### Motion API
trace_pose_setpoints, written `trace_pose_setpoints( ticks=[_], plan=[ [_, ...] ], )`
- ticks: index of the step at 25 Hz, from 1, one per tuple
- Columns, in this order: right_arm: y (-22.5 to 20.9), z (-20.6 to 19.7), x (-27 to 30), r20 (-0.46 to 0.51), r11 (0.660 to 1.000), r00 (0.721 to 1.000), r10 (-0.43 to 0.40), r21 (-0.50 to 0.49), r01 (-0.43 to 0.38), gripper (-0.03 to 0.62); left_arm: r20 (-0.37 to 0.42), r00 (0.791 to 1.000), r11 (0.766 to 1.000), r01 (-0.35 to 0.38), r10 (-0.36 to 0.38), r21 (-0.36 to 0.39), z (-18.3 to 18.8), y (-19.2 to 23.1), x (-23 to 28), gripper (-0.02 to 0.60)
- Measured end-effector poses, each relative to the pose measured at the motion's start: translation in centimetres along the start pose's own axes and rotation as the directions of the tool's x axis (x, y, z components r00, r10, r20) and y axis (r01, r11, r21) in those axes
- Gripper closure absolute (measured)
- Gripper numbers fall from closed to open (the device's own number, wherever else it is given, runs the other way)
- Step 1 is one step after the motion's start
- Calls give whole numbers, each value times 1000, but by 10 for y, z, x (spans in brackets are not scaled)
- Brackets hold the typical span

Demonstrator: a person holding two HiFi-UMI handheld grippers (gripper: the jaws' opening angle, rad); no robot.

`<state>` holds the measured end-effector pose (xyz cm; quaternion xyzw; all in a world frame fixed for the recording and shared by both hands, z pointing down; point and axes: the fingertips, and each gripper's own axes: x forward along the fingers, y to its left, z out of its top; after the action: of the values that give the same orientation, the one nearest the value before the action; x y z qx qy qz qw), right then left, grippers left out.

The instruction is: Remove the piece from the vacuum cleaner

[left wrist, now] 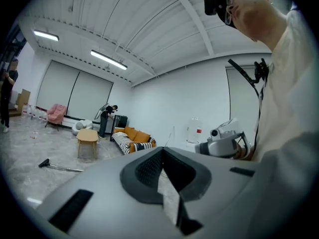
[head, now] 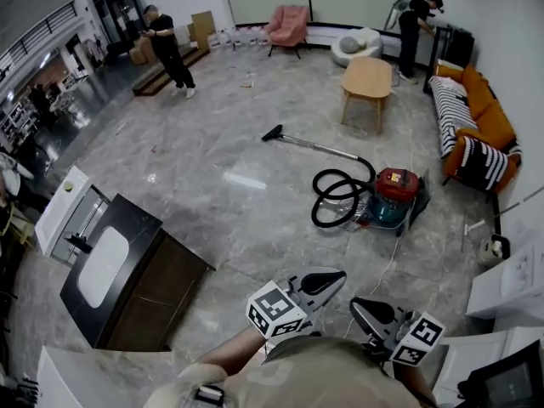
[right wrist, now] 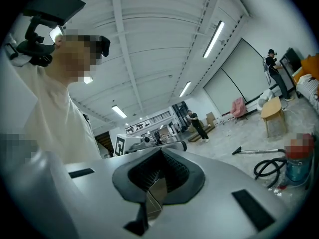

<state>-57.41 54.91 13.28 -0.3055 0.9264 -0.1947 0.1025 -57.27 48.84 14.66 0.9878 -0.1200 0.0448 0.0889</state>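
The vacuum cleaner [head: 396, 196], red on top with a teal body, sits on the marble floor ahead of me. Its black hose [head: 338, 197] coils to the left of it. A metal wand [head: 323, 148] runs from the hose to a black floor nozzle [head: 272, 133]. My left gripper [head: 334, 276] and right gripper [head: 359, 305] are held close to my body, well short of the vacuum, both shut and empty. The left gripper view shows shut jaws [left wrist: 162, 152] with the wand [left wrist: 64, 168] far off. In the right gripper view the shut jaws [right wrist: 160, 154] point past the vacuum cleaner [right wrist: 299, 166].
A black cabinet [head: 127, 279] stands at my left, white furniture [head: 510, 287] at my right. Beyond the vacuum are a wooden coffee table [head: 368, 79], an orange sofa [head: 480, 109] and a pink chair [head: 289, 24]. Two people [head: 170, 51] [head: 415, 31] stand at the back. A white cable [head: 387, 270] trails from the vacuum.
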Motion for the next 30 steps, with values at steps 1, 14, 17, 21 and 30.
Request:
trace_pose_setpoints(
  ticks=[1, 14, 17, 21, 30],
  plan=[
    [-1, 0, 6, 0, 1000, 1000, 2, -2, -2, 592, 0, 1000, 1000, -1, 1, 6, 0, 4, -3, 578],
    [-36, 7, 24, -23, 992, 992, 120, 51, -119, 592, 7, 995, 995, -98, 98, -32, 3, 31, 3, 578],
    [-55, 17, 7, -9, 986, 987, 160, 53, -160, 592, 7, 986, 986, -164, 164, -19, 6, 33, 26, 578],
    [-91, 41, -27, -1, 975, 977, 213, 59, -213, 592, 21, 971, 972, -237, 237, -12, 20, 36, 75, 578],
    [-155, 77, -107, -16, 949, 950, 313, 40, -312, 592, 108, 942, 947, -320, 317, 11, 49, 13, 175, 578]
  ],
)
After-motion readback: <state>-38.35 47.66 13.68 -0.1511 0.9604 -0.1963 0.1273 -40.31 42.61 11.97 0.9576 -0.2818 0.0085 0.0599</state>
